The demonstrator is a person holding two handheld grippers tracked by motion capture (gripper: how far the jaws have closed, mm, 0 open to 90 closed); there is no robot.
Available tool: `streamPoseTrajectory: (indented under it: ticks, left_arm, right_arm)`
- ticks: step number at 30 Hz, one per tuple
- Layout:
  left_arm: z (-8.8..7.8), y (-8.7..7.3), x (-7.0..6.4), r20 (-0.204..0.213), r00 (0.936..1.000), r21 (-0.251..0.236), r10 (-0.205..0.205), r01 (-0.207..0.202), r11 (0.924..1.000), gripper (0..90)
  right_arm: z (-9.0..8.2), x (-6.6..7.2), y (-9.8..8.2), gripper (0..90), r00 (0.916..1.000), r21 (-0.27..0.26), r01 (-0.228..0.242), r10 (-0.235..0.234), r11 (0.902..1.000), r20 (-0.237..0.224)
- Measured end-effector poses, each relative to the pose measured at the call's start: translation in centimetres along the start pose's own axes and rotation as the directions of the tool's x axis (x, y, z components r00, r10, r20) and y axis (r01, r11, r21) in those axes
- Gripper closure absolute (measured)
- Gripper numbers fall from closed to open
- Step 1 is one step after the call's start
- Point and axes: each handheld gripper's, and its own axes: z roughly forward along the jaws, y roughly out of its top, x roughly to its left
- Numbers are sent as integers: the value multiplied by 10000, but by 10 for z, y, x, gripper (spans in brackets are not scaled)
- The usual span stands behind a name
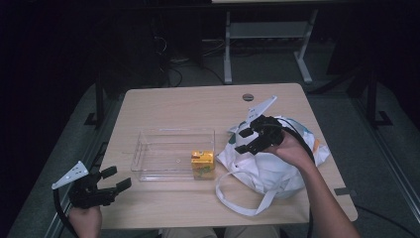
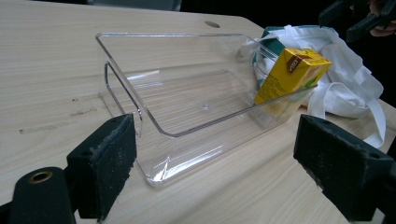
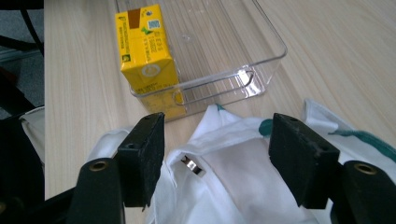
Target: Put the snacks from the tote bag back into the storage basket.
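Observation:
A clear plastic bin point(image 1: 163, 154) point(image 2: 187, 88) point(image 3: 243, 46) lies mid-table. A yellow juice carton point(image 1: 203, 164) point(image 2: 289, 77) point(image 3: 145, 44) stands upright in its right near corner. A white cloth bag point(image 1: 270, 166) point(image 2: 345, 79) point(image 3: 233, 182) with green print lies right of the bin. My right gripper point(image 1: 246, 140) point(image 3: 217, 156) hovers over the bag's left part, open, nothing between its pads. My left gripper point(image 1: 116, 179) point(image 2: 217, 170) rests at the table's near left corner, open and empty, pointing at the bin.
The wooden table point(image 1: 198, 106) has a round grommet point(image 1: 247, 97) near its far edge. The bag's strap point(image 1: 237, 201) loops toward the front edge. Desk legs point(image 1: 228, 49) and cables stand on the dark floor beyond.

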Motion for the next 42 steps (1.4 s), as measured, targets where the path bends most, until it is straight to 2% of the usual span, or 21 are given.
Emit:
streamPoseTrajectory:
  ticks: [17,24,32,33,42]
  left_arm:
    - [0,-1,0,4,10000,-37,-40,40,10000,126]
    - [1,-1,0,-22,10000,-31,-37,37,10000,126]
    - [0,-1,0,-17,10000,-43,-43,43,10000,126]
    - [0,-1,1,-16,10000,-41,-27,27,10000,126]
    - [1,-1,0,-26,10000,-11,12,-12,10000,126]
  right_arm:
    - [-11,-4,-26,356,9988,-87,-417,419,9991,265]
    - [-18,-6,-39,356,9963,-179,-798,804,9966,314]
    - [-25,-7,-52,359,9943,-264,-993,1002,9947,357]
    - [-25,-8,-55,359,9938,-163,-1019,1025,9947,422]
    - [-32,-7,-78,361,9863,-419,-1568,1586,9867,443]
